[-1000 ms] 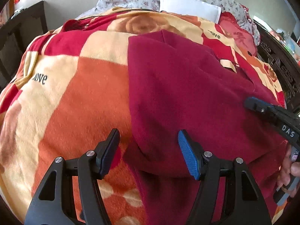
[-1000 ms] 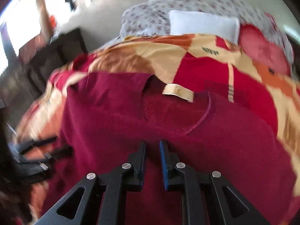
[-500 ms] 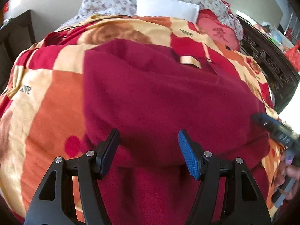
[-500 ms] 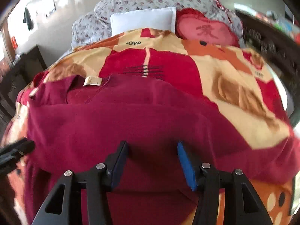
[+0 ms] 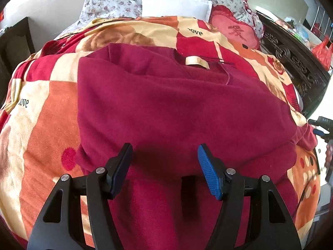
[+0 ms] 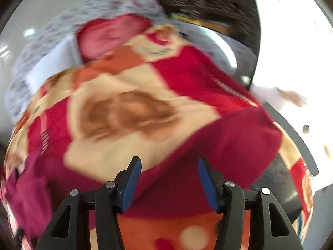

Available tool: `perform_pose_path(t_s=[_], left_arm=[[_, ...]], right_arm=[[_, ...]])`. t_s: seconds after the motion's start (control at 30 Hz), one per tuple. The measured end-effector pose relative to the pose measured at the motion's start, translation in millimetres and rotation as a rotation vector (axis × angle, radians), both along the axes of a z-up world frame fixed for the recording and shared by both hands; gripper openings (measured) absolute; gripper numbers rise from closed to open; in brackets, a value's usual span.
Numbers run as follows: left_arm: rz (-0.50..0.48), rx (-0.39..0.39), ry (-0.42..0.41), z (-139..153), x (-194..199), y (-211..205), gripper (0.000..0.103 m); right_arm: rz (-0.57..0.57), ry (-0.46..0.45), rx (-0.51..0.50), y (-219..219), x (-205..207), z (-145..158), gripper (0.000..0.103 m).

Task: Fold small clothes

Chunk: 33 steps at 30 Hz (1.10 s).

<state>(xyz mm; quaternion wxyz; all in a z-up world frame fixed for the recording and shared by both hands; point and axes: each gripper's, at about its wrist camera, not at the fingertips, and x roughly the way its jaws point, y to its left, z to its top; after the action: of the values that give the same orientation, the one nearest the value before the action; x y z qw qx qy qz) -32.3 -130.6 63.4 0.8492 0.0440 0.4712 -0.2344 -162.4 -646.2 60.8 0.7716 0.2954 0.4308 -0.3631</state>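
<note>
A patterned blanket (image 5: 41,125) covers the bed, with a white pillow (image 5: 174,6) and red cushion (image 5: 235,31) at its head.

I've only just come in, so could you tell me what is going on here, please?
A person with a gripper in each hand is folding a dark red top spread on a patterned blanket on a bed. Both the left gripper and the right gripper are open above the fabric and hold nothing. The right one has just been opening; its view is blurred.

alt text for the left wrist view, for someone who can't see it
A dark red garment with a beige neck label lies spread on a red, orange and cream blanket. The left claw hovers open over its near edge; a white pillow sits beyond.
</note>
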Motion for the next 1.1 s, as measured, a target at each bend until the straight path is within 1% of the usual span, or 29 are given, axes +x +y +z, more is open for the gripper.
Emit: perform_pose_path(t_s=[0.13,0.33,0.47,0.6,0.63,0.67,0.7,0.77,0.87,0.97,1.1], left_arm=[[0.0,0.011,0.007,-4,1,-2,0.065],[0.009,0.014,0.0,-3,5,-2,0.065],[0.014,0.018,-0.001,-3,7,-1,0.065],[0.018,0.02,0.004,-5,7,-1,0.065],[0.019,0.019,0.006,-5,7,0,0.065],[0.019,0.019,0.007,-5,6,0,0.065],[0.019,0.018,0.007,-5,6,0,0.065],[0.018,0.02,0.008,-5,5,1,0.065],[0.019,0.019,0.0,-2,3,4,0.065],[0.027,0.019,-0.008,0,2,8,0.065],[0.044,0.008,-0.005,4,2,16,0.065]], right_arm=[[-0.101,-0.015,0.048,-36,-9,-8,0.054],[-0.143,-0.006,0.107,-53,-5,-21,0.055],[-0.143,-0.018,0.103,-54,-4,-26,0.055],[-0.099,0.006,0.069,-50,-1,-29,0.053],[-0.091,0.011,0.057,-49,-1,-29,0.048],[-0.085,0.015,0.048,-48,-2,-29,0.04],[-0.077,0.014,0.042,-48,-4,-29,0.036],[-0.06,-0.003,0.045,-47,-8,-29,0.021],[-0.038,-0.033,0.043,-45,-16,-26,0.014],[-0.025,-0.082,0.024,-40,-25,-14,0.011],[0.004,-0.17,-0.014,-28,-36,12,0.011]])
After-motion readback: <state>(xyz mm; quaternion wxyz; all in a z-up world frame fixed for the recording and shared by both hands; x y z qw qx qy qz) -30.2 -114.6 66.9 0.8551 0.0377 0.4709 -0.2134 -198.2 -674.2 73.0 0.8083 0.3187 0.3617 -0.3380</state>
